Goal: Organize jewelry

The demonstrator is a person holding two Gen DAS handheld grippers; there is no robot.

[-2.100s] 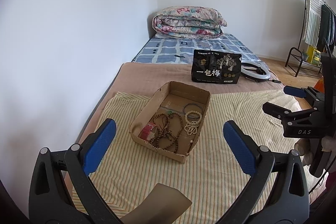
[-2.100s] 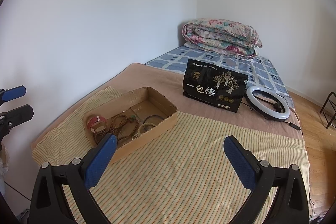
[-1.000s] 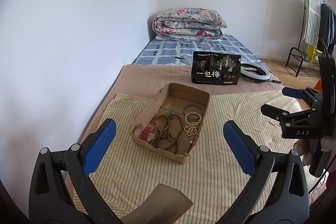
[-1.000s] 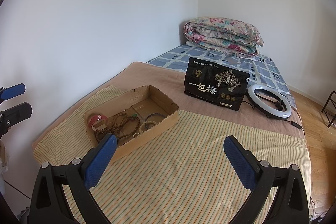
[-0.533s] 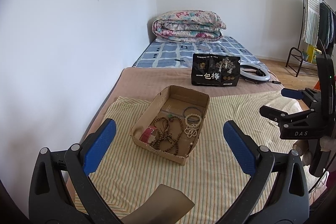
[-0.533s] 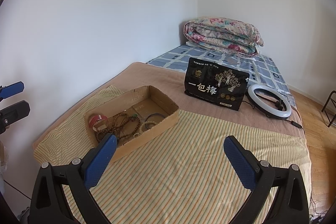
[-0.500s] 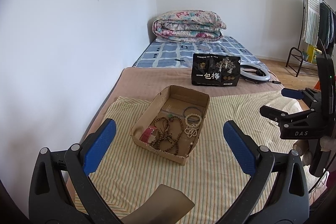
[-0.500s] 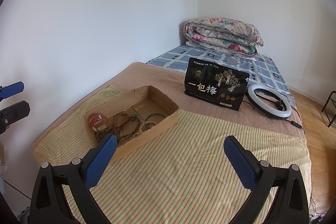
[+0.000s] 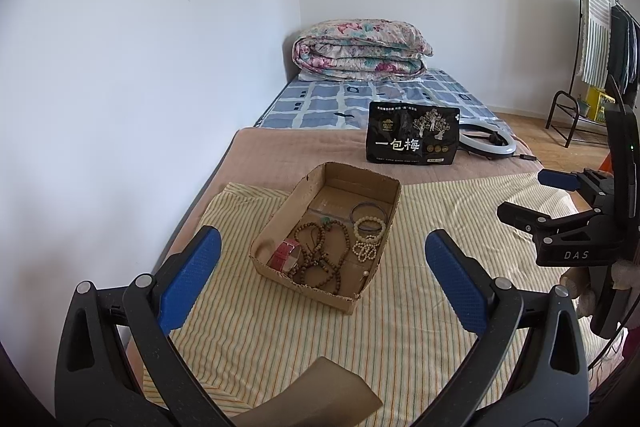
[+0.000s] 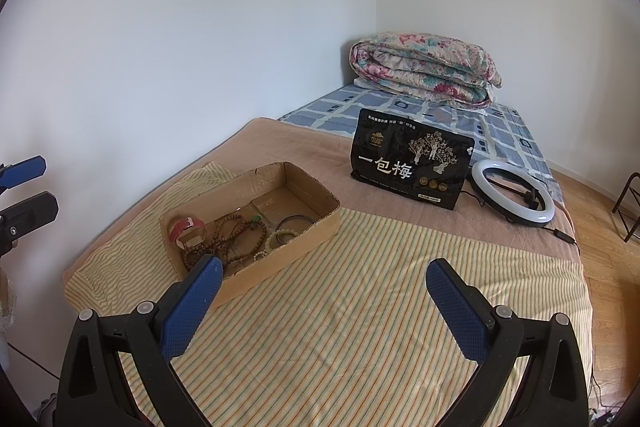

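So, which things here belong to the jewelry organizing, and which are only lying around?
Belong to the job:
- cardboard box
- brown bead strands
- pale bead bracelets
- dark bangle
- red band
- left gripper and right gripper, both open and empty

Just lying about:
- black snack bag
- ring light
- folded quilt
- clothes rack

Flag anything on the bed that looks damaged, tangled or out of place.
The cardboard box has ragged, torn edges along its near wall. Inside, the brown bead strands lie heaped in a tangle beside a red band. A ring light lies flat on the bed.
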